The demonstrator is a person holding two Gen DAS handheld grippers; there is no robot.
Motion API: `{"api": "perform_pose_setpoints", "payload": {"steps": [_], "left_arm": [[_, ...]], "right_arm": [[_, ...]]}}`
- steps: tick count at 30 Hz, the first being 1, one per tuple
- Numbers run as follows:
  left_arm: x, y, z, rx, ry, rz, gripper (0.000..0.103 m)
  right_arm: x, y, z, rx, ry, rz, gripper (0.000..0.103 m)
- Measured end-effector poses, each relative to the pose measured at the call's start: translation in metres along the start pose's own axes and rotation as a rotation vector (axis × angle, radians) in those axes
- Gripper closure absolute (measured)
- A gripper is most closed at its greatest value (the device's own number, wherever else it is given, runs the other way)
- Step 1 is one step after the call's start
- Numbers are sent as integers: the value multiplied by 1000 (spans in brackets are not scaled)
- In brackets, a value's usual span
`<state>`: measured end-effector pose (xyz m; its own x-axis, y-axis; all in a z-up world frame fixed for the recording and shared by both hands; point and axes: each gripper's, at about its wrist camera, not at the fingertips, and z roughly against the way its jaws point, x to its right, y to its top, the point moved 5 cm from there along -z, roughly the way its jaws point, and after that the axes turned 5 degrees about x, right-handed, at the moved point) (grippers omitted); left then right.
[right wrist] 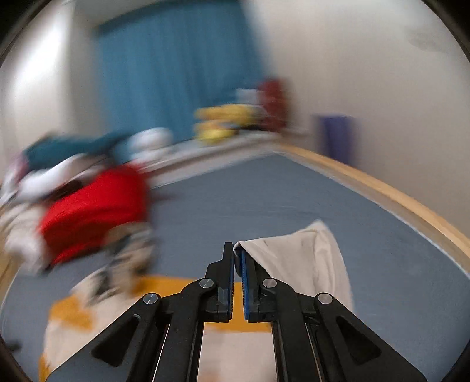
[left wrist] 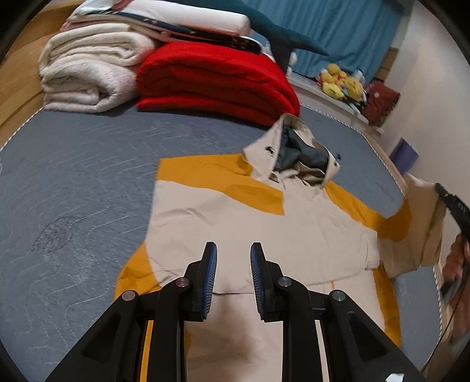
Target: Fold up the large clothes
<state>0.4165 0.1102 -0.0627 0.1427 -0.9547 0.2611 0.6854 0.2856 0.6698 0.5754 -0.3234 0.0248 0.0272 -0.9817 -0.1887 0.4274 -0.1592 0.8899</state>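
Observation:
A cream and mustard hooded jacket (left wrist: 264,211) lies spread flat on the blue-grey bed cover (left wrist: 73,176), with its hood (left wrist: 296,152) towards the far side. My left gripper (left wrist: 233,249) hovers over the jacket's lower body, jaws apart with nothing between them. At the right edge of the left wrist view, the jacket's sleeve (left wrist: 423,223) is lifted off the bed by my right gripper (left wrist: 440,189), with a hand (left wrist: 458,258) behind it. In the blurred right wrist view, my right gripper (right wrist: 238,249) is shut on the cream sleeve end (right wrist: 308,258), which drapes over its right finger.
A folded red blanket (left wrist: 217,85) and a folded cream blanket (left wrist: 88,76) with bedding stacked on top sit at the far end of the bed. Yellow plush toys (left wrist: 340,82) lie on a ledge by the blue curtain (left wrist: 337,26). A wooden bed rim (right wrist: 382,188) runs along the wall.

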Motion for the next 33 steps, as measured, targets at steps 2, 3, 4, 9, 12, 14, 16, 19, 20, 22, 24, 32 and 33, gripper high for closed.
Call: {"api": "perform_pose_setpoints", "payload": {"steps": [2, 3, 4, 9, 12, 14, 16, 19, 20, 22, 24, 32, 33], "left_arm": [[-12, 5, 5, -8, -16, 43, 82], [-16, 7, 6, -13, -20, 53, 82], [-22, 10, 9, -20, -25, 70, 82], [-40, 11, 12, -65, -15, 108, 78], [-47, 10, 13, -75, -20, 129, 78], [-45, 8, 11, -82, -33, 136, 78], [-37, 5, 6, -87, -42, 121, 78], [-17, -4, -1, -97, -76, 72, 85], [-6, -9, -5, -100, -95, 45, 91], [16, -18, -9, -100, -128, -13, 92], [43, -32, -15, -103, -169, -78, 92], [137, -103, -50, -141, -227, -340, 70], [142, -108, -57, -146, -214, -352, 61]], "right_arm": [[-98, -22, 1, -77, 179, 92, 98], [-130, -37, 1, -116, 236, 117, 96], [-164, -55, -1, -177, 303, 151, 95], [-231, -143, 0, -458, 362, 313, 92], [-200, -140, 23, -470, 271, 297, 92], [-177, -124, 39, -440, 229, 245, 89], [-145, -109, 60, -414, 169, 183, 83], [-106, -96, 84, -370, 124, 85, 75], [-94, -95, 89, -359, 115, 39, 75], [-77, -94, 87, -330, 103, -33, 75], [-62, -103, 78, -308, 64, -59, 75], [-31, -119, 34, -368, -4, -114, 75], [-29, -117, 34, -361, -7, -123, 75]]}}
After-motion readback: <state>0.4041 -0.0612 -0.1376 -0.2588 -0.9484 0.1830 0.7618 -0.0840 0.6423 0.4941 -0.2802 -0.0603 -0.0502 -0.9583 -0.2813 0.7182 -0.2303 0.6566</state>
